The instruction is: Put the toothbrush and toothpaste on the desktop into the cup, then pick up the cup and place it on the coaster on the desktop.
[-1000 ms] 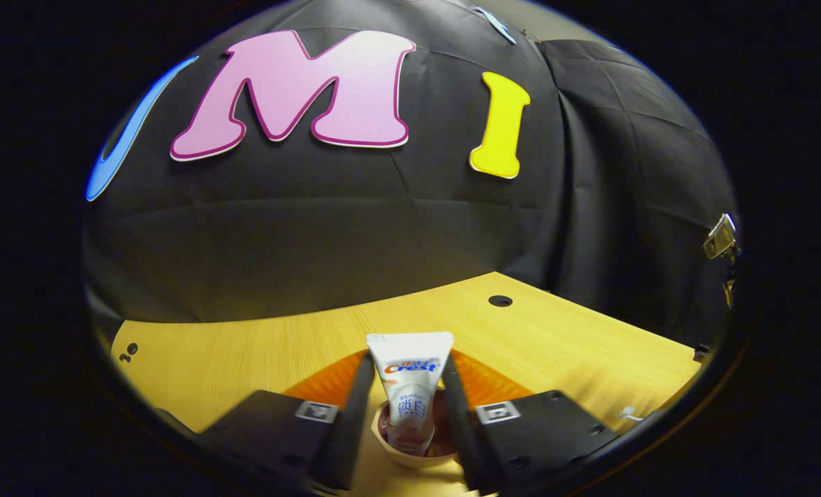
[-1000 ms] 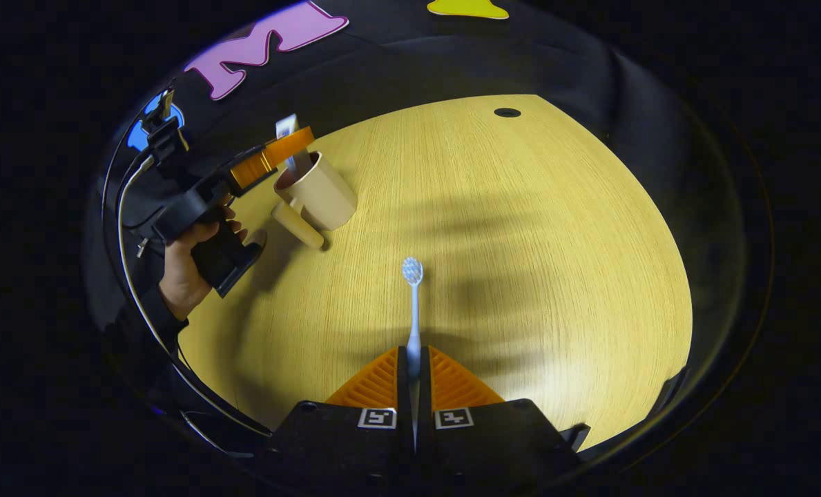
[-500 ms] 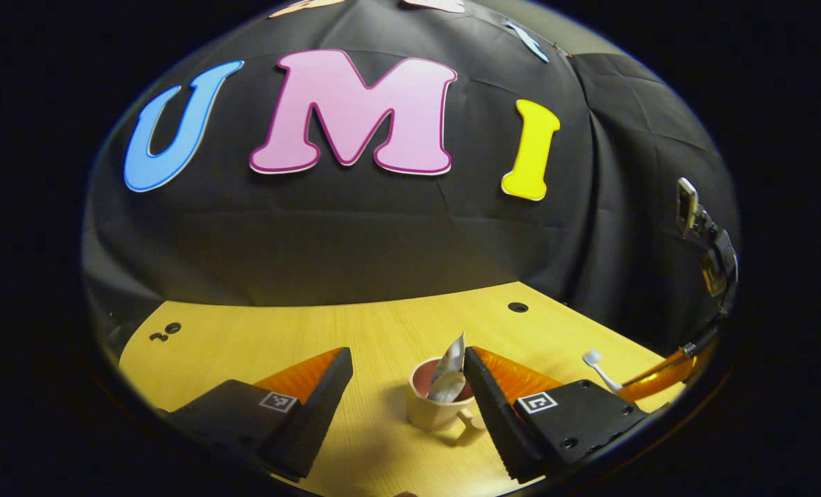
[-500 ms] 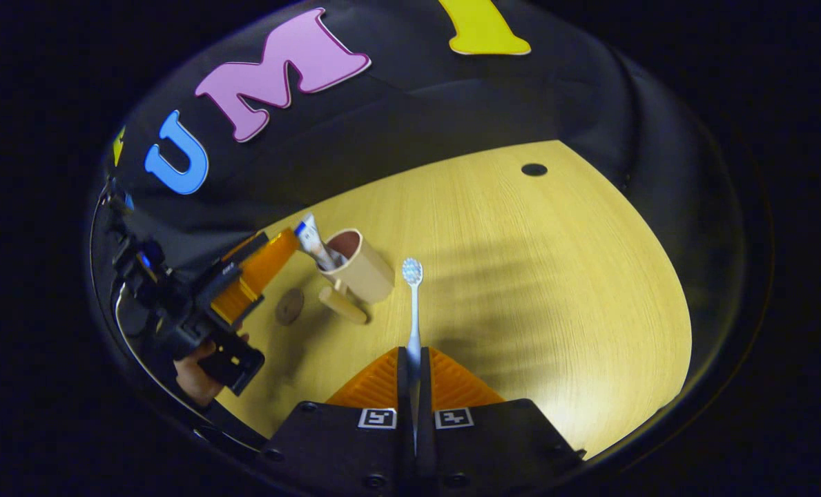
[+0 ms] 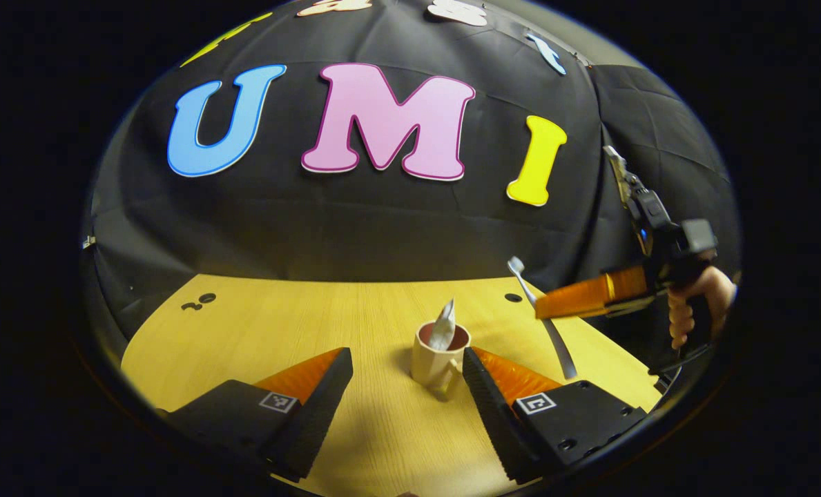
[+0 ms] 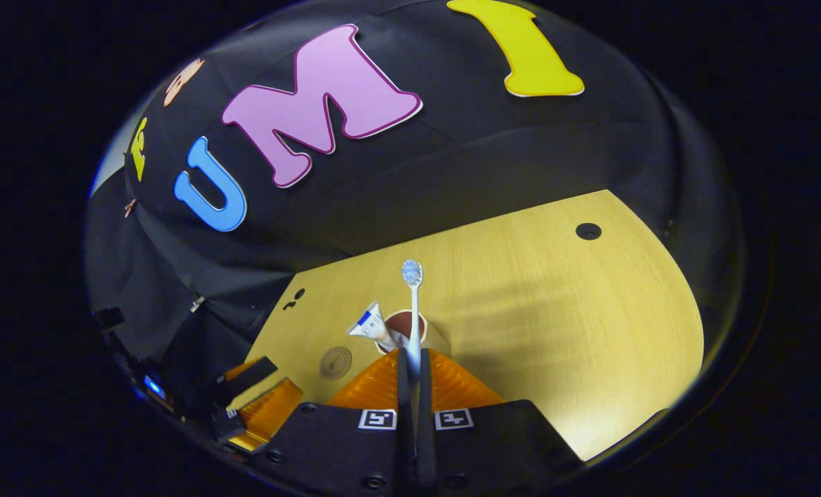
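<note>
Clamping the toothbrush (image 6: pixel 413 310) by its handle, the right gripper (image 6: pixel 410 359) has its jaws pressed nearly together, the bristled head pointing straight ahead beyond its tips. Just past those tips sits the cup (image 6: pixel 410 330), the toothpaste (image 6: pixel 372 324) leaning out of it, and a round coaster (image 6: pixel 335 362) lies beside it to the gripper's left on the desktop (image 6: pixel 555 310). The left gripper (image 5: pixel 403 376) hangs with jaws spread wide and empty, the cup (image 5: pixel 438 355) a little ahead between its fingers, touching neither.
</note>
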A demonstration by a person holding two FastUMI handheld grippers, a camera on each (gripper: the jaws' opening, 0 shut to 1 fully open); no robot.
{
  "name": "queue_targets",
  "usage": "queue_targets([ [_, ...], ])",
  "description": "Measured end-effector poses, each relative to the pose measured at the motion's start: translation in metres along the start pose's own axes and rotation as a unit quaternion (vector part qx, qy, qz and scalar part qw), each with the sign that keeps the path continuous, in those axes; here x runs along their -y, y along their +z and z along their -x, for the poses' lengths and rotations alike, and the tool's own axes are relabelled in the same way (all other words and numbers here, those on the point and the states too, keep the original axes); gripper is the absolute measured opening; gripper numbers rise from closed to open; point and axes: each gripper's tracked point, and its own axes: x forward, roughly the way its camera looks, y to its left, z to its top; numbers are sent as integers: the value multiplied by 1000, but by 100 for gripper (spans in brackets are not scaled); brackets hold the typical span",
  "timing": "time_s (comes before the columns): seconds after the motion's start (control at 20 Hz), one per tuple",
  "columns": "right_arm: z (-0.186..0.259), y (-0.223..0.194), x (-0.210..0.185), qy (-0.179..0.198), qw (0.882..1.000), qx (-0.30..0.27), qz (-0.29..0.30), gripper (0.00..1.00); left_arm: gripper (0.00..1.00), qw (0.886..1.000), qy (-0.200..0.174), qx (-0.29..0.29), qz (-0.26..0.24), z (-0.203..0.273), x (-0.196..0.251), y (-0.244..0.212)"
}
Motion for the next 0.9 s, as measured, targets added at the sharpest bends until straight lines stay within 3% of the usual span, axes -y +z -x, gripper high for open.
queue_targets([
  [0.15, -8, 22, -15, 15, 999, 24, 38, 5, 98, 999, 4, -27, 34, 20, -4, -25],
  [0.35, -22, 55, -31, 34, 996, 70, 46, 5, 98, 996, 14, -42, 80, 41, -1, -35],
  [0.9, -87, 77, -29, 51, 984, 158, 63, 5, 97, 990, 50, -83, 98, 62, -23, -61],
])
